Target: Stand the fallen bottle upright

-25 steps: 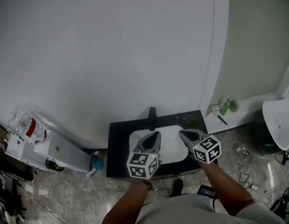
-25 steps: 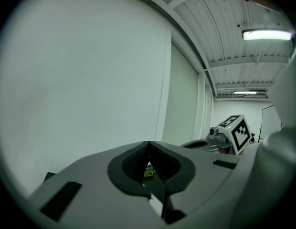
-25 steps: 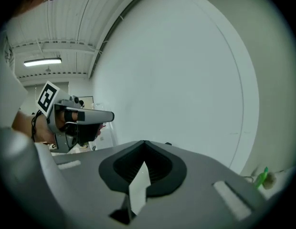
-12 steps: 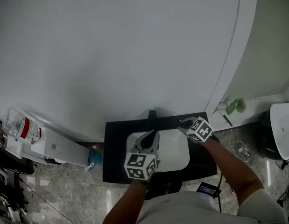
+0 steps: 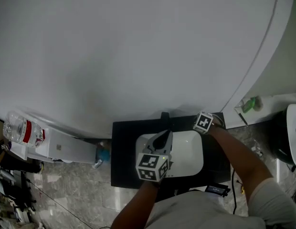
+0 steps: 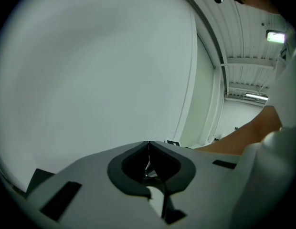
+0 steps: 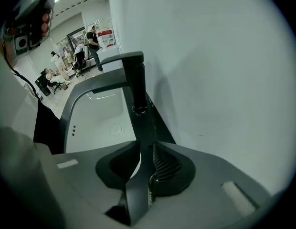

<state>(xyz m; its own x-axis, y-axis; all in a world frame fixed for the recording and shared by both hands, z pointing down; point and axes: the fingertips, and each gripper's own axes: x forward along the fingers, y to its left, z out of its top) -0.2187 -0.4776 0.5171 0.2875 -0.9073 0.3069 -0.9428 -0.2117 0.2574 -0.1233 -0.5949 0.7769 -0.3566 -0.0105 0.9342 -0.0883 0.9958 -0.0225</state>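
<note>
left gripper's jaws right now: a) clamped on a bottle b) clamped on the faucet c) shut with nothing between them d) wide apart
c: in the left gripper view, the left gripper has its two jaw tips meeting in a thin line, with nothing caught between them.

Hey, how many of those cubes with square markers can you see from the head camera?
2. The near cube sits over the front left edge of the white basin. The far cube is at the back right of the black counter. None looks hidden.
</note>
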